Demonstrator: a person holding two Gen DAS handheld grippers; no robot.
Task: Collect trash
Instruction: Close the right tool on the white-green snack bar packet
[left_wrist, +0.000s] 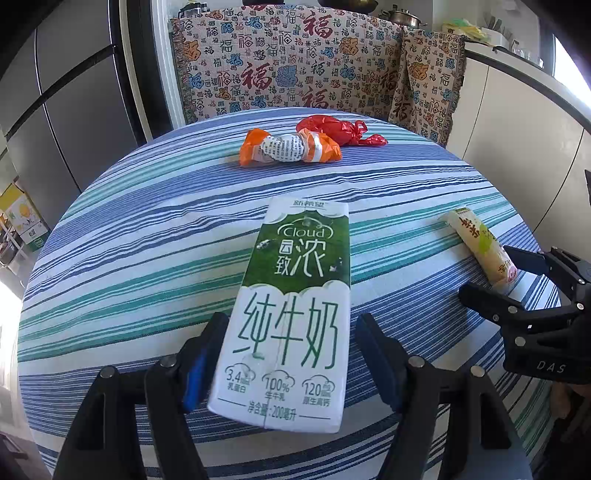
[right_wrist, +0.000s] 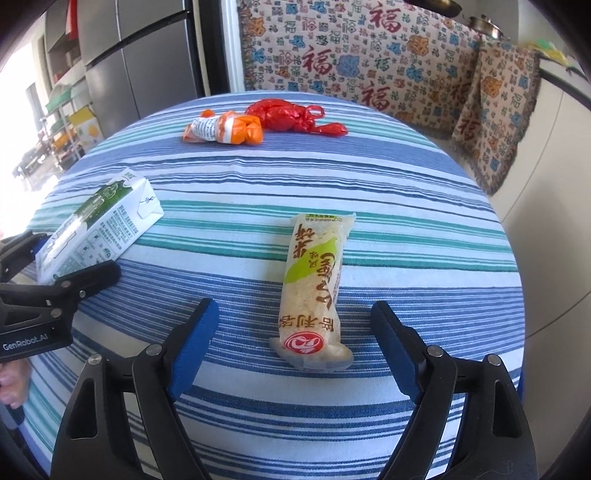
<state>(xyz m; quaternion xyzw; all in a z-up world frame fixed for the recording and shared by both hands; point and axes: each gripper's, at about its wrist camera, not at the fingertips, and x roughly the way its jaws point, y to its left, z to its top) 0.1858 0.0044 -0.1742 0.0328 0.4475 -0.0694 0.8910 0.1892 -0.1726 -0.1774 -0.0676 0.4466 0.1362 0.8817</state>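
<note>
Round table under blue-striped cloth (left_wrist: 147, 206), patterned throw (left_wrist: 295, 62) draped behind, grey fridge (left_wrist: 66, 103) left, white cabinets (left_wrist: 517, 122) right

My worktop (left_wrist: 147, 229) was round and wore a cloth of blue, teal and white stripes. Behind it hung a patterned blanket (left_wrist: 295, 62) covered in red and blue characters, draped over a bench back and round the corner to my right. A grey refrigerator (right_wrist: 140, 55) stood off to the left, with shelving (right_wrist: 62, 110) beyond it holding green trays. A steel pot (left_wrist: 400, 16) sat on the white counter (left_wrist: 517, 96) at the right.
</note>
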